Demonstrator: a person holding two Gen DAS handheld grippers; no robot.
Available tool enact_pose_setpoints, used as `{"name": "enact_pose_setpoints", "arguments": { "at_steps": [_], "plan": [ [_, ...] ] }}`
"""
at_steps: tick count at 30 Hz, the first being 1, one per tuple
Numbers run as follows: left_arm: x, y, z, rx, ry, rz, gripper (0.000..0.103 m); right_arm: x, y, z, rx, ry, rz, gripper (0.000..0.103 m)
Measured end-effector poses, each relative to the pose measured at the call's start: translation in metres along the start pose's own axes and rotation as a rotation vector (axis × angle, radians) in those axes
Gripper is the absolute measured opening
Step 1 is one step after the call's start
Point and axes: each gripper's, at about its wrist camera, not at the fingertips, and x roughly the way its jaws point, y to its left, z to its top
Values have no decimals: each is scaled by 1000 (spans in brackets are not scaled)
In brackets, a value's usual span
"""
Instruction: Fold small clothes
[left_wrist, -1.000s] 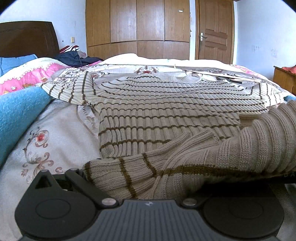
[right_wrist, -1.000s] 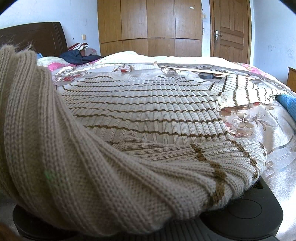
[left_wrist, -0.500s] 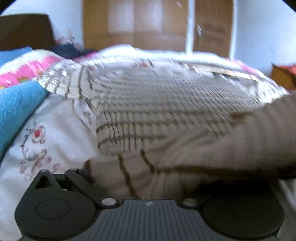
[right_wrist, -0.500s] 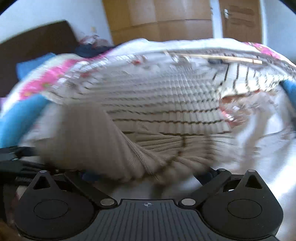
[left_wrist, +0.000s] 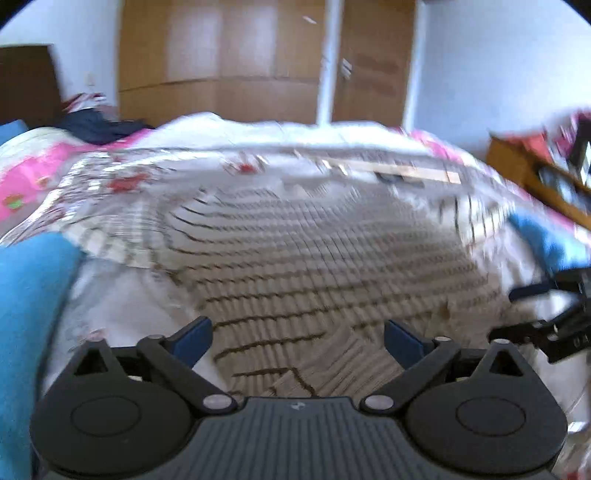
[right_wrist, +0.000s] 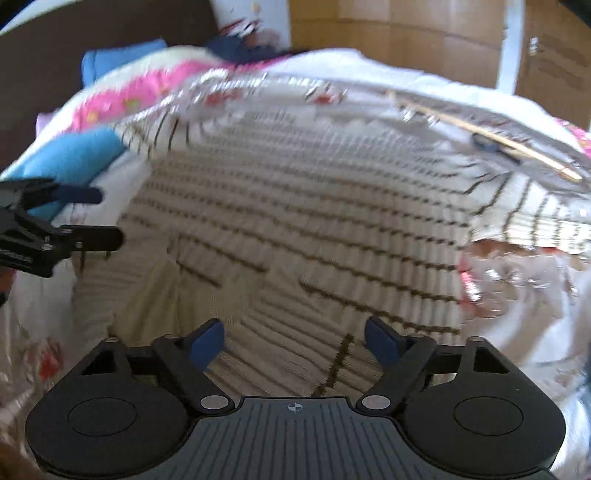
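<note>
Two grippers, both spread wide, nothing between their pads: left gripper and right gripper, each hovering over the striped beige sweater. Sweater lies flat at 12 o'clock from both, on the floral bedspread. Blue blanket at 9 o'clock. Views blurred.

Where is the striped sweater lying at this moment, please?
In both wrist views the striped sweater lies spread on the floral bed cover, ahead of both open grippers, between blue cloth on either side.

Sweater flat on bed
</note>
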Motion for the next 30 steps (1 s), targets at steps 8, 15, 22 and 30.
{"name": "enact_pose_setpoints", "arguments": {
  "at_steps": [8,15,22,30],
  "plan": [
    [46,-8,-10,84,208,-69,49,-8,-10,-7,71,111,77,11],
    [-10,-3,-28,80,294,-261,19,-88,1,-45,81,158,45,5],
    [-79,7,-62,17,284,-171,19,-127,13,-87,106,239,-92,12],
    [-112,13,-69,-46,221,-136,25,-144,50,-62,-14,154,-80,17]
  ]
}}
